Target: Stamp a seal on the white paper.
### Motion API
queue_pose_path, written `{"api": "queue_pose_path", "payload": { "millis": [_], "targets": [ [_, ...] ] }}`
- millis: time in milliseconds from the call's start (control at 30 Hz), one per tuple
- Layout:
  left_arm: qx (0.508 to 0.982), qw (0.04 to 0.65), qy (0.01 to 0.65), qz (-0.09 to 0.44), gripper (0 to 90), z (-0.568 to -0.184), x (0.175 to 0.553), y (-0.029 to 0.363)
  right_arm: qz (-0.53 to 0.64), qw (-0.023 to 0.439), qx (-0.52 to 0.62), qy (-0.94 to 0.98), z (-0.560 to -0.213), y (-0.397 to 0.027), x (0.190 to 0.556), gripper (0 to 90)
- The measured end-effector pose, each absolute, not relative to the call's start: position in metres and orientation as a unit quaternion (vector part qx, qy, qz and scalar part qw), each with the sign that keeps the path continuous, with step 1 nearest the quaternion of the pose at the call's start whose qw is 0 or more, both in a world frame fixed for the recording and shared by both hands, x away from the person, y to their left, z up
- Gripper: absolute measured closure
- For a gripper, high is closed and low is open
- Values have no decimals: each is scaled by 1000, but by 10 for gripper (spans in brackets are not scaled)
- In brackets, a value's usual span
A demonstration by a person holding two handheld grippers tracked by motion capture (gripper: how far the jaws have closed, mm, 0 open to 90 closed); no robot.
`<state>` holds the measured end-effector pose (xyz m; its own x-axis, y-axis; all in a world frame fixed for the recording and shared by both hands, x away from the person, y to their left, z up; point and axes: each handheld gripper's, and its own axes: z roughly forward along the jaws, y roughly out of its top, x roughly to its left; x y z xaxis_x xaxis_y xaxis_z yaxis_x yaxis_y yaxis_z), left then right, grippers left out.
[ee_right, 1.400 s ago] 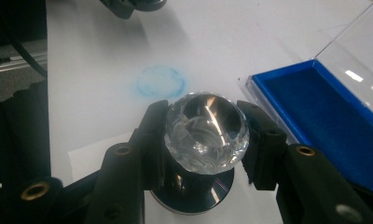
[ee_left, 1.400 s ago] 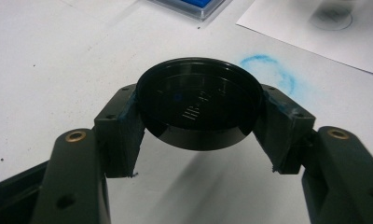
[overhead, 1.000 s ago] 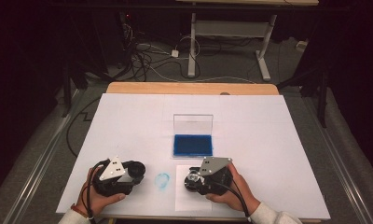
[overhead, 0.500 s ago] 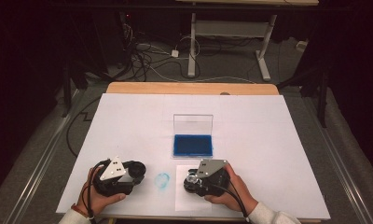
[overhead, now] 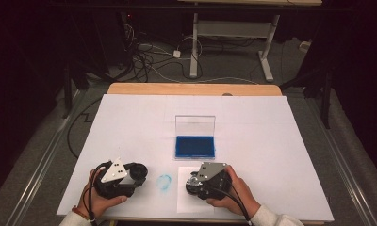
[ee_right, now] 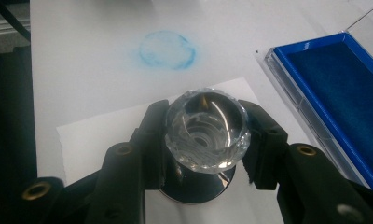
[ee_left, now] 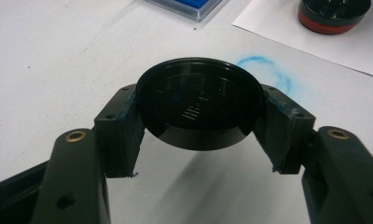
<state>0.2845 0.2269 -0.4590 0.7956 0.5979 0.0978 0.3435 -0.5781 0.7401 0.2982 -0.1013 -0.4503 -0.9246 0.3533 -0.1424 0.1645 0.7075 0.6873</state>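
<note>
We saw the white-covered table (overhead: 281,141), with an open blue ink pad (overhead: 194,146) at its middle. Near it lay a white paper sheet (overhead: 183,200). On that sheet our right gripper (ee_right: 206,135) was clamped on a stamp (ee_right: 207,131) with a clear faceted knob. Left of a blue ink smudge (overhead: 164,181), our left gripper (ee_left: 199,122) was clamped on the round black cap (ee_left: 199,108), just above the table.

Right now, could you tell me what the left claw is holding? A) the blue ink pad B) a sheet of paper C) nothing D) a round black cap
D: in the left gripper view the left claw is shut on a round black cap, with the blue ink pad lying apart, farther up the table.
</note>
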Motion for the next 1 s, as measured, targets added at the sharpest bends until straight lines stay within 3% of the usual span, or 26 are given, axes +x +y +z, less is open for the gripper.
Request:
{"api": "queue_pose_path", "payload": {
  "millis": [1000],
  "targets": [
    [874, 370, 267, 168, 367, -460, 285, 224, 345, 168, 135, 914, -452, -98, 292, 571]
  ]
}}
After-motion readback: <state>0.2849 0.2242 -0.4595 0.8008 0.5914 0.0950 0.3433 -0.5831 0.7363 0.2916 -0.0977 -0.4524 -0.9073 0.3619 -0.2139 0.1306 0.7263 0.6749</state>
